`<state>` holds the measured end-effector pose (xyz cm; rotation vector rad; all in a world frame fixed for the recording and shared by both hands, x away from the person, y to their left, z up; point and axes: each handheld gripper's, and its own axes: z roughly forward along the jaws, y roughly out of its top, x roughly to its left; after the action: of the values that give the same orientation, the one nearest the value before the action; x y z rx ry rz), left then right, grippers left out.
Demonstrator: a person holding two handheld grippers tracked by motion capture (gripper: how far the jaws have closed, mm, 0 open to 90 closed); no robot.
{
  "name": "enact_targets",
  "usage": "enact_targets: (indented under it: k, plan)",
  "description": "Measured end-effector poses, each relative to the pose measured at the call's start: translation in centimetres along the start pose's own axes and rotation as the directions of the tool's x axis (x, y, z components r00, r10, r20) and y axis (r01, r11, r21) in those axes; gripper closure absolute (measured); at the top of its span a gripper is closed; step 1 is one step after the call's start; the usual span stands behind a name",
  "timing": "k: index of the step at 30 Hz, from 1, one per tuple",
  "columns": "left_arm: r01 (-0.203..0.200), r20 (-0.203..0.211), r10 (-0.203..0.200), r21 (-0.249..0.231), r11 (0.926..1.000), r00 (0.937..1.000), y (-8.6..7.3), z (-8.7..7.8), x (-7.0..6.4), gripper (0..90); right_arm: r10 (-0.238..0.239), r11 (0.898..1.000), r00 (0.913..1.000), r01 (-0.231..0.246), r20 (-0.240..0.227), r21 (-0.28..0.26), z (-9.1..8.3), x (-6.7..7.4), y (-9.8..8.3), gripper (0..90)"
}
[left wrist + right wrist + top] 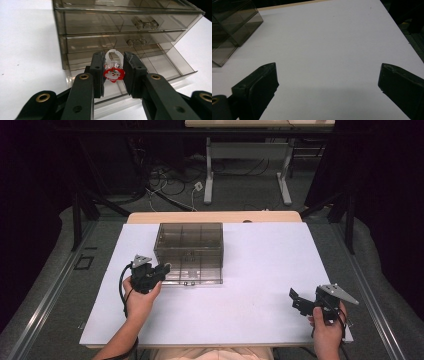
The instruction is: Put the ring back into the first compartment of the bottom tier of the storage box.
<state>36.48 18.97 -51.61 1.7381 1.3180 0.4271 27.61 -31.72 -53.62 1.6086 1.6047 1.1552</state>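
Landmark here is the smoky plastic drawer box [189,251] sitting on the white surface [260,270], so everything below is relative to that.

Starting at the box's left front corner: the left hand-held gripper [161,269] is right up against it, clenched on a little clear ring [113,65] with a red-and-white face charm. In the left gripper view the ring sits pinched between the two jaws, hanging just above the bottom drawer [160,65] — which is pulled out toward the person, with its dividers visible. The two drawers above it look shut, and there's something clear inside each, too blurry to tell what.

Well off to the box's right, near the front edge of the surface, the right hand-held gripper [303,301] is wide open with nothing in it — just bare white between its jaws in the right gripper view, box off at the upper left corner.

My read on progress: pick-up is done, drawer's already open, ring is basically at the drawer. What's left is lowering it into a compartment, letting go, and presumably pushing the drawer closed. I'd call it past halfway.
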Motion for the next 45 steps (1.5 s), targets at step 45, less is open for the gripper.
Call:
enact_targets:
  k: [45]
  plan:
    - [0.008,-0.023,-0.006,0.068,0.9977,0.9997,-1.8,2.4,0.7,68.2,0.007,1.000,0.9999,-0.007,0.008,0.010,0.0,0.2,-0.2,2.8]
